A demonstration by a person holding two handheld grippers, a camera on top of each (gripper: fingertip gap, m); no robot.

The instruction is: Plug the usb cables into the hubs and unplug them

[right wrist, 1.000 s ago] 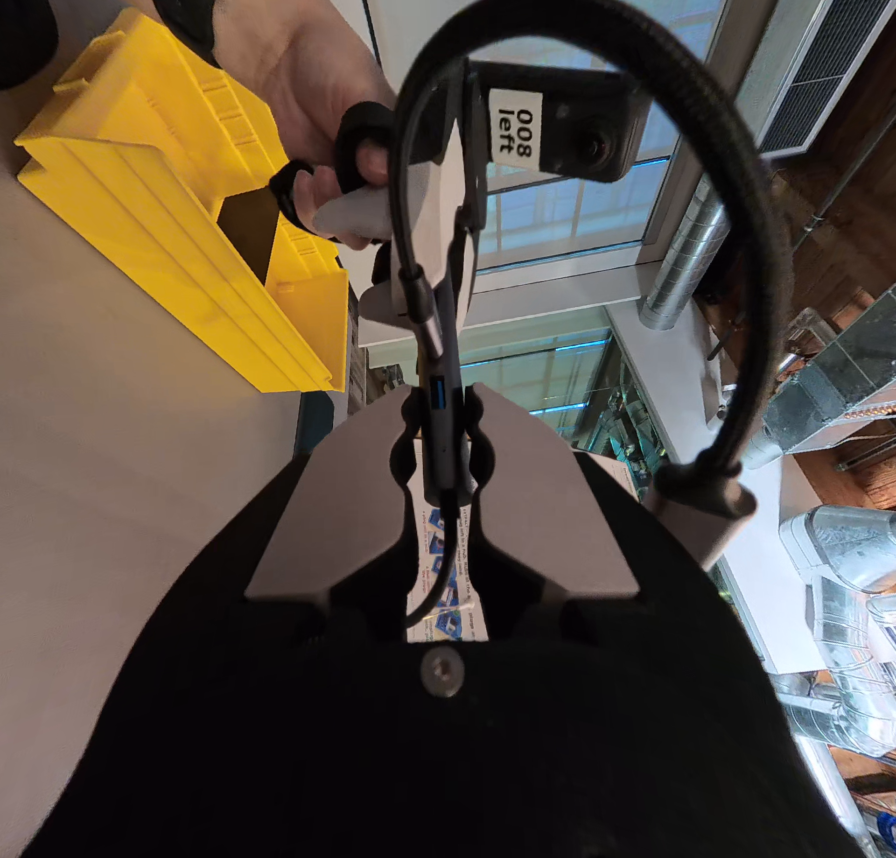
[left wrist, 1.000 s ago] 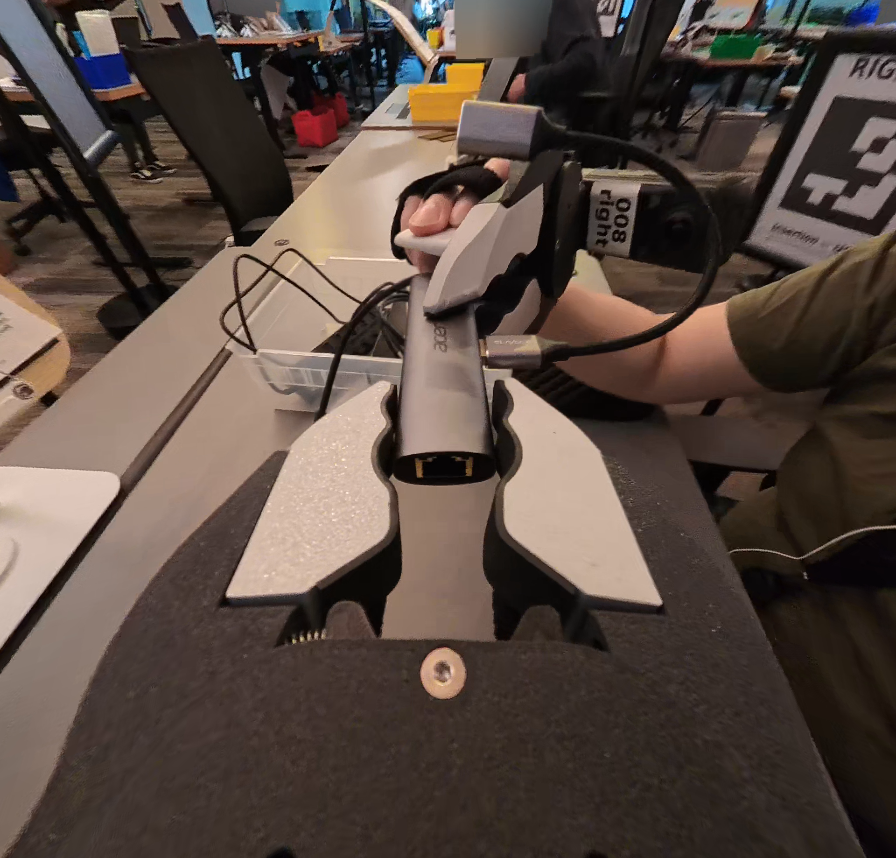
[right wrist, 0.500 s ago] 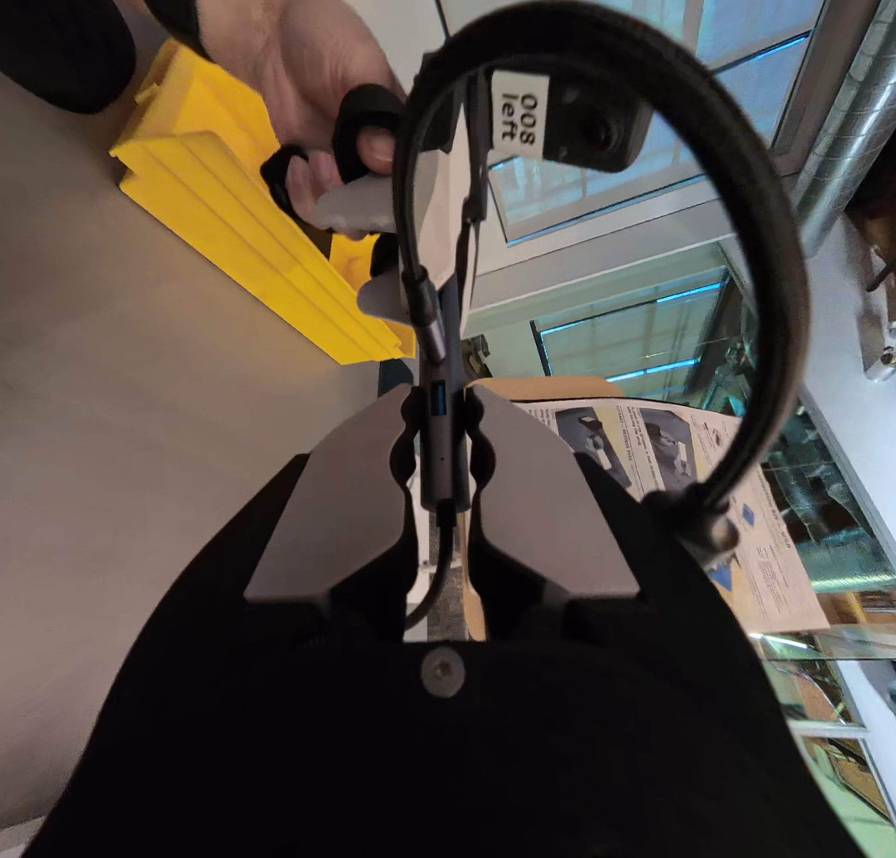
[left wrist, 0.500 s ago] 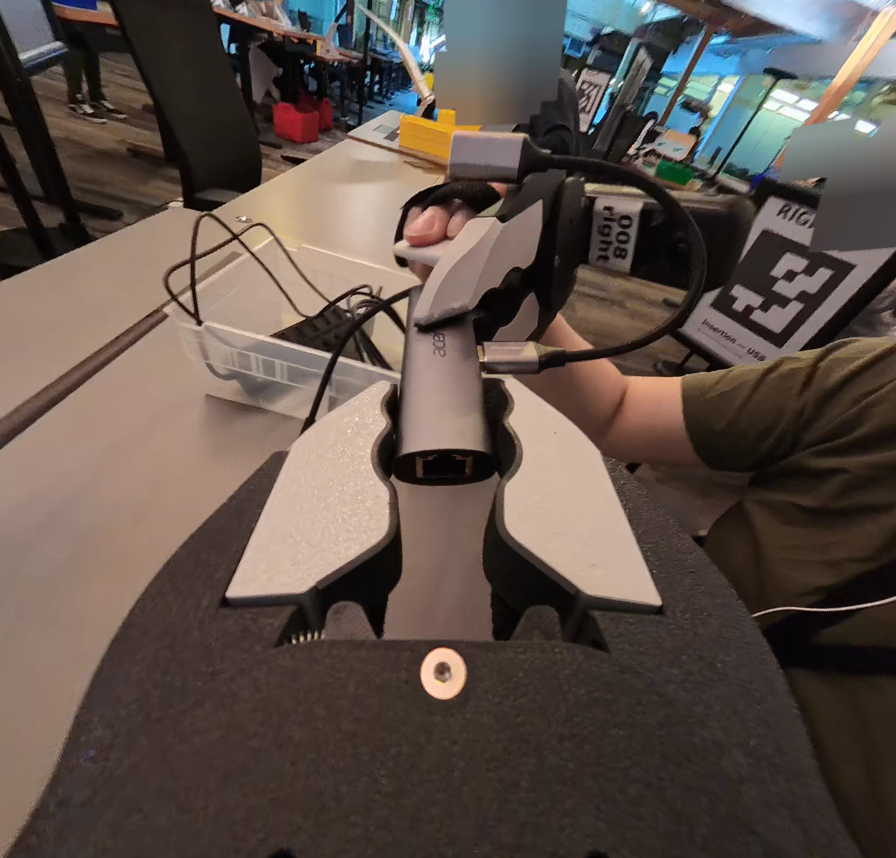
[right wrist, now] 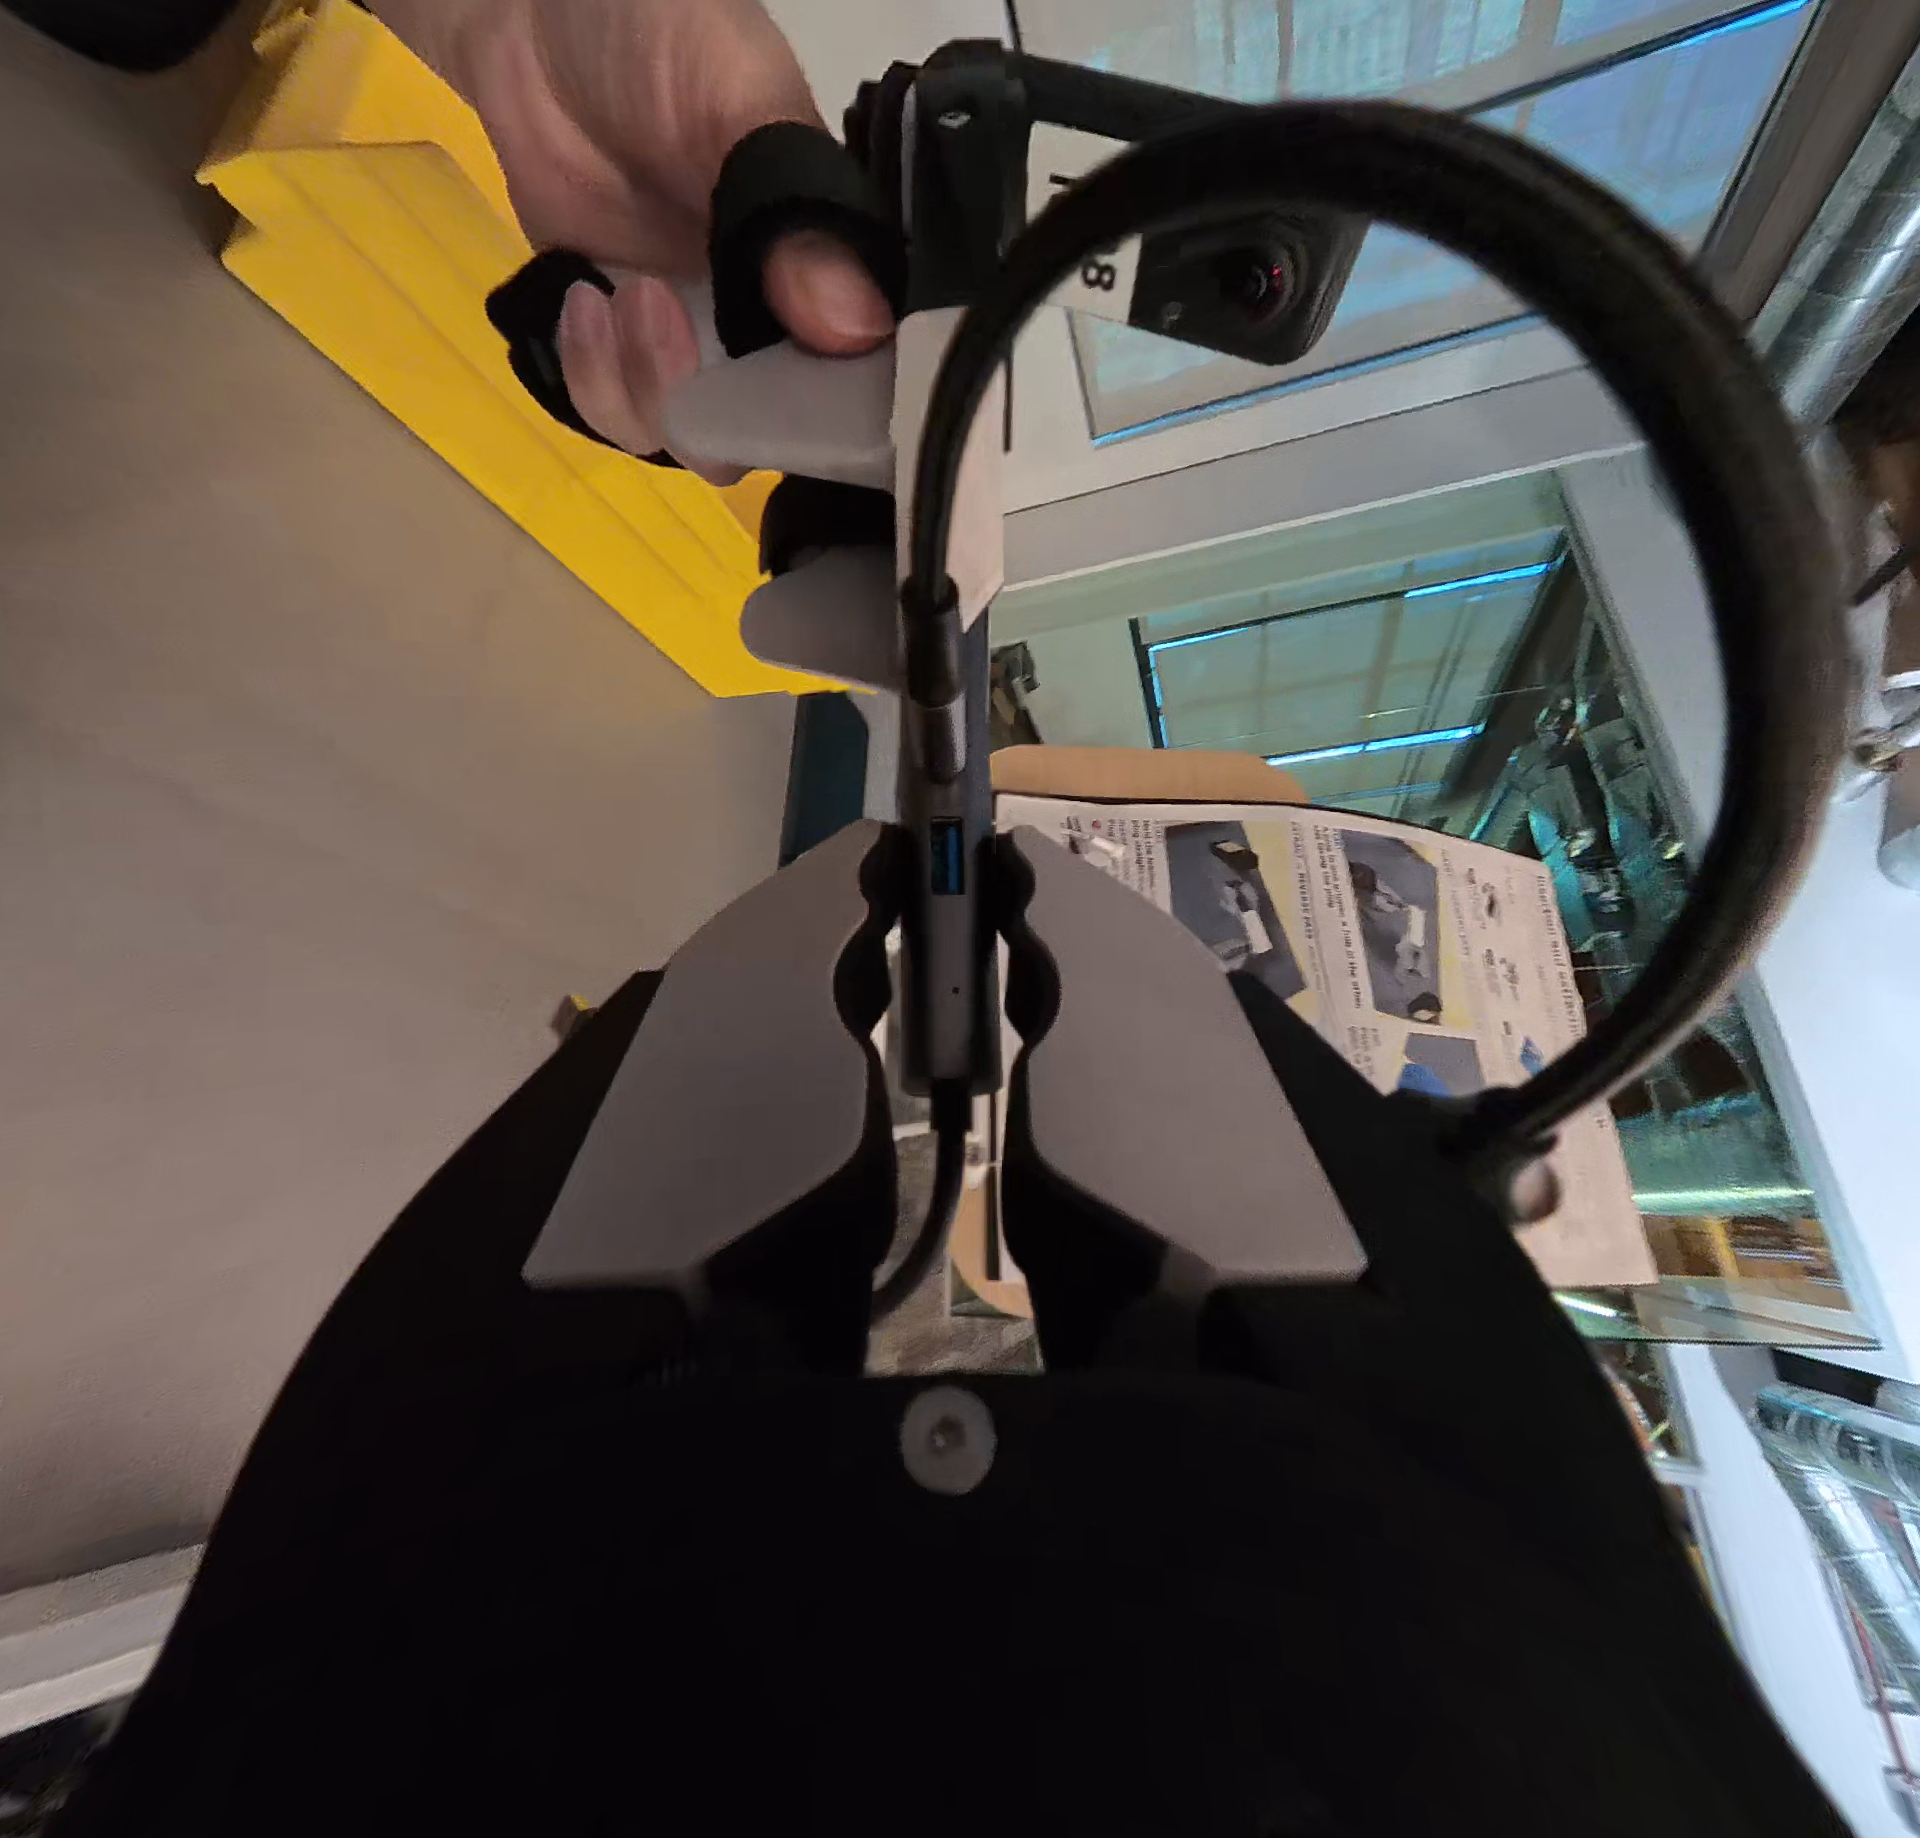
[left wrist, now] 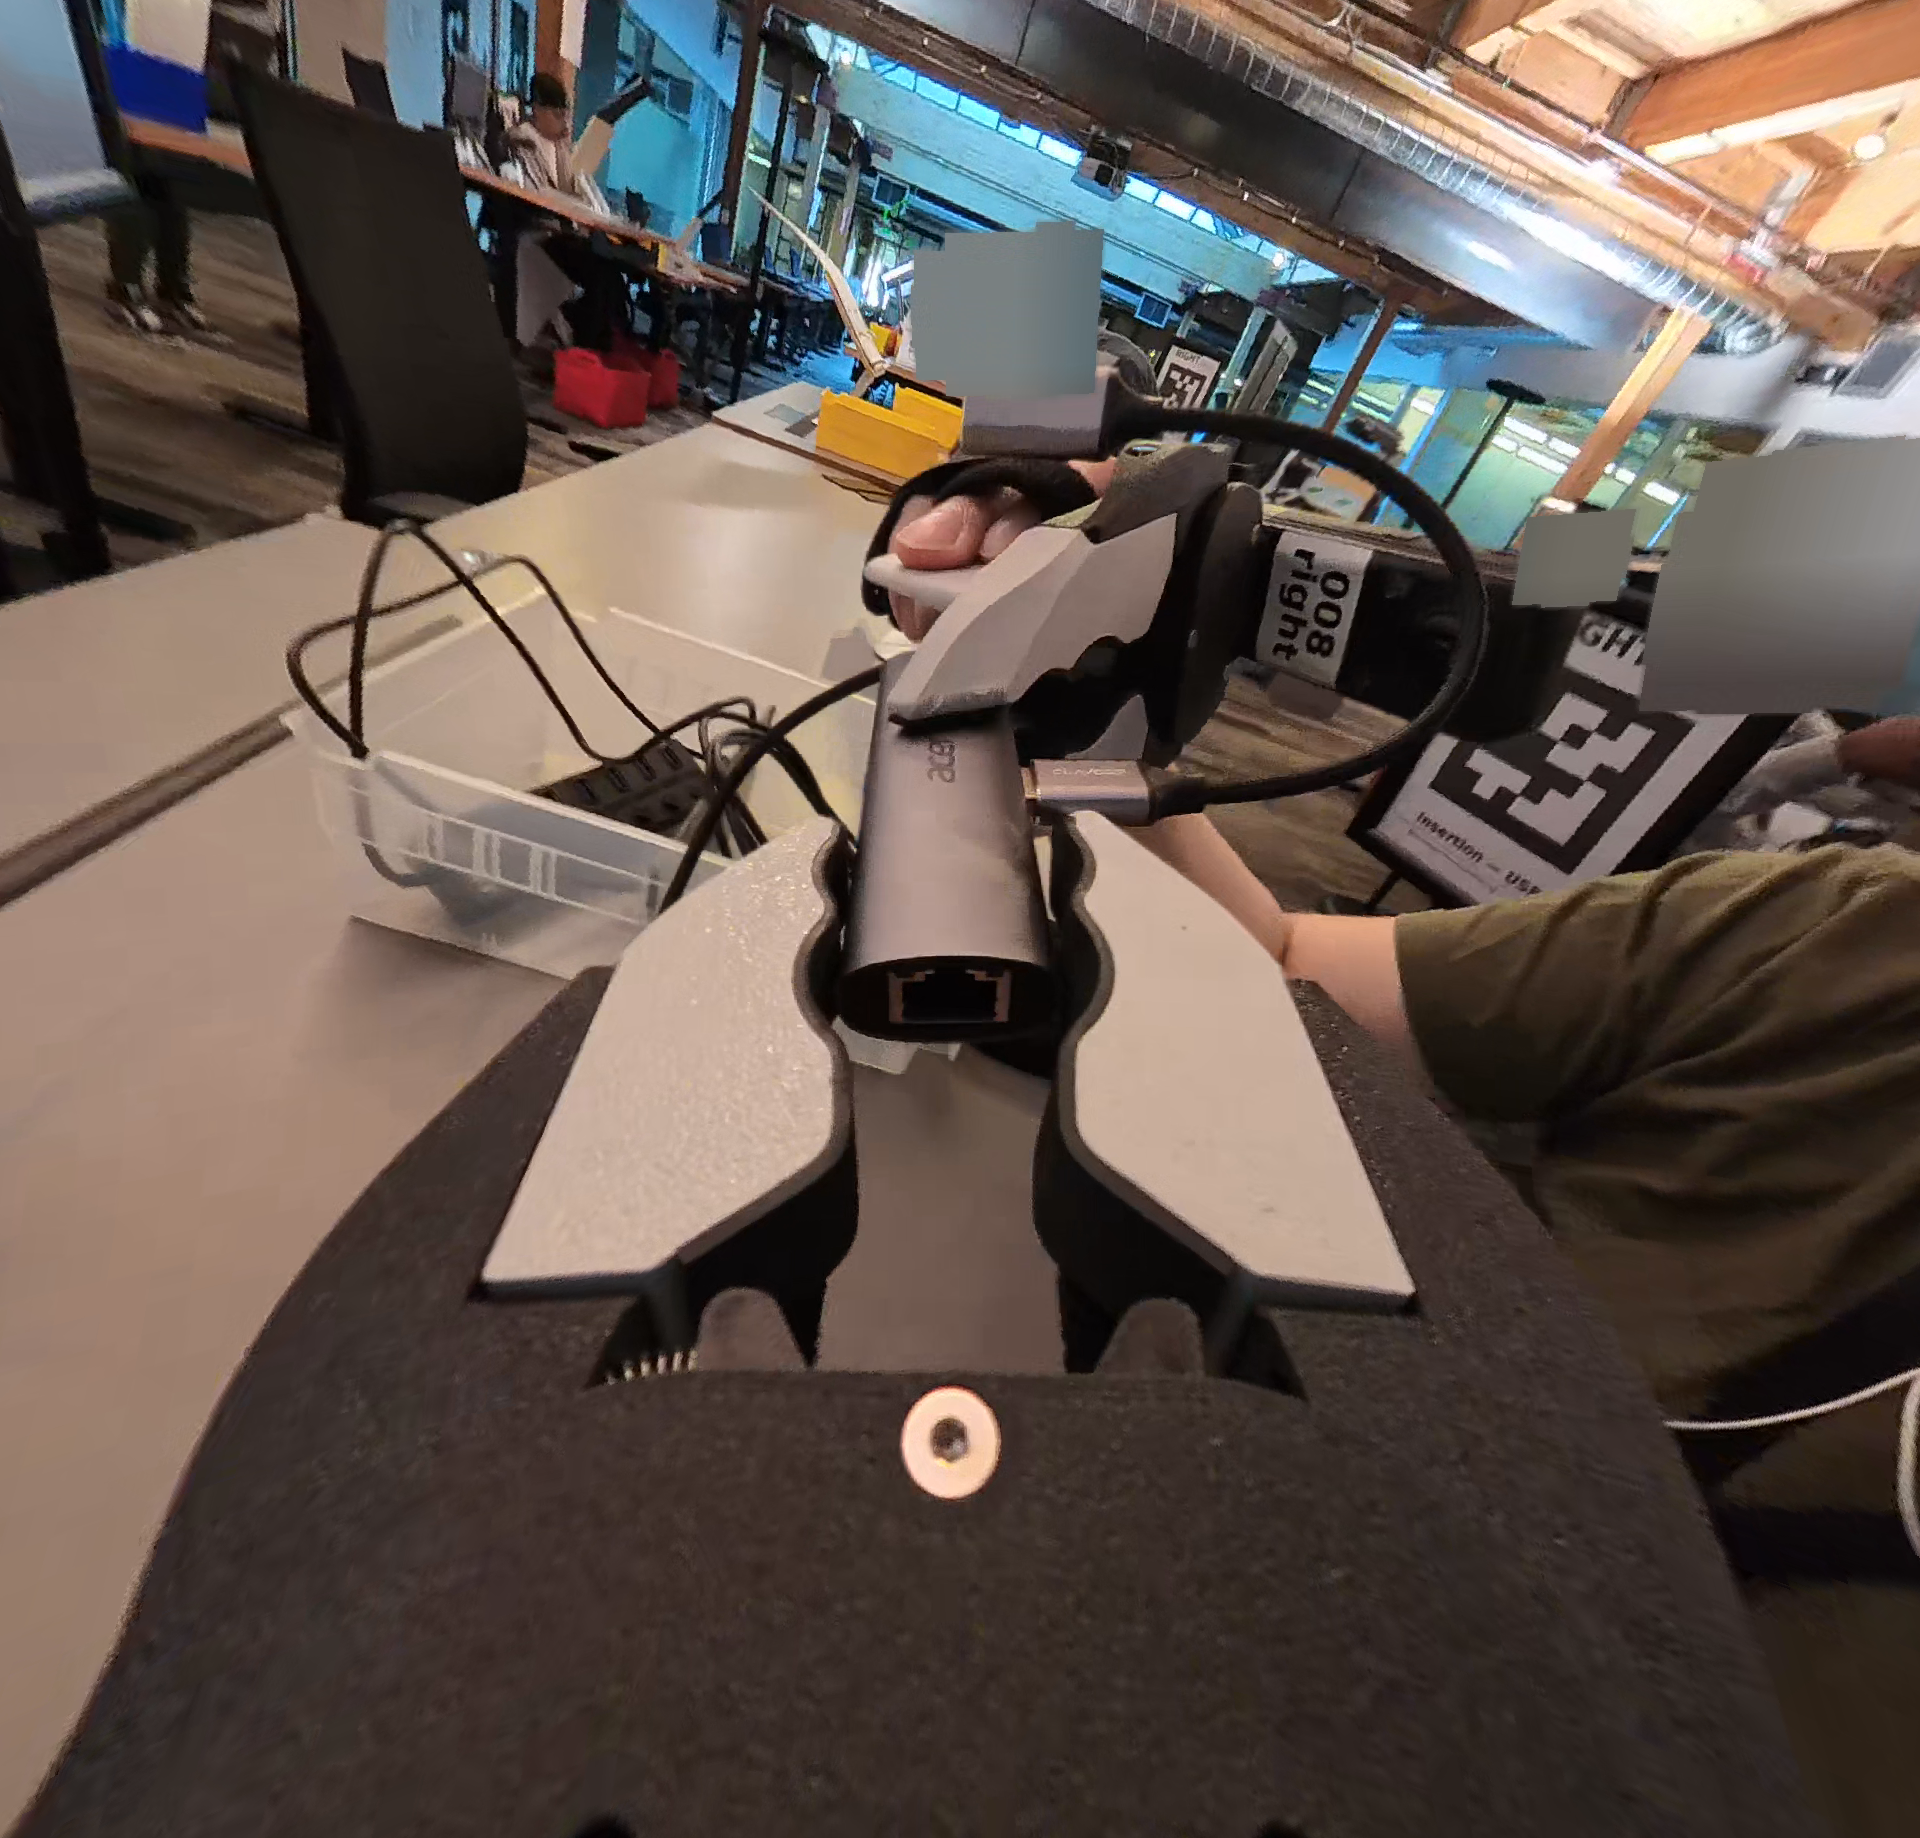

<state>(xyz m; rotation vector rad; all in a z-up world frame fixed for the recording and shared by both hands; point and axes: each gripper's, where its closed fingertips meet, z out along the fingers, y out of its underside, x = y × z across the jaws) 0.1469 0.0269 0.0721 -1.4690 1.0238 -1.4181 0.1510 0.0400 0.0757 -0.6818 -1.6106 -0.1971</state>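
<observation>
**Both grippers are clamping one hub while a braided cable sits plugged into its side**

The left gripper (left wrist: 951, 941) is closing on the near end of the grey hub (left wrist: 940, 858), its fingers (left wrist: 686, 1071) pressing the hub's two long sides just behind the network socket that faces the camera. The right gripper (right wrist: 940, 941) is gripping the far end of the same hub (right wrist: 948, 967), seen edge-on there with a blue port showing between its fingers. The hub is being held in the air, above the grey table (left wrist: 187, 1009).

A silver plug (left wrist: 1091, 786) of the black braided cable (left wrist: 1444, 645) is sitting in the hub's right side; the cable is looping up and over the right gripper to a second metal connector (left wrist: 1023, 432) that is hanging free.

Judging from this, the step in hand is an unplugging or a re-seating. To do it well, one gripper should be keeping the hub steady while the other lets go and takes the silver plug by its shell, not the cable, pulling straight out along the port's axis without twisting.

How deep the plug is seated is hard to make out. The free connector is partly covered by a blur patch. The contents of the clear bin (left wrist: 488, 843) are a tangle of black cords and a dark block that cannot be identified with certainty. The right wrist view is motion-smeared near the left hand (right wrist: 644, 126).
</observation>
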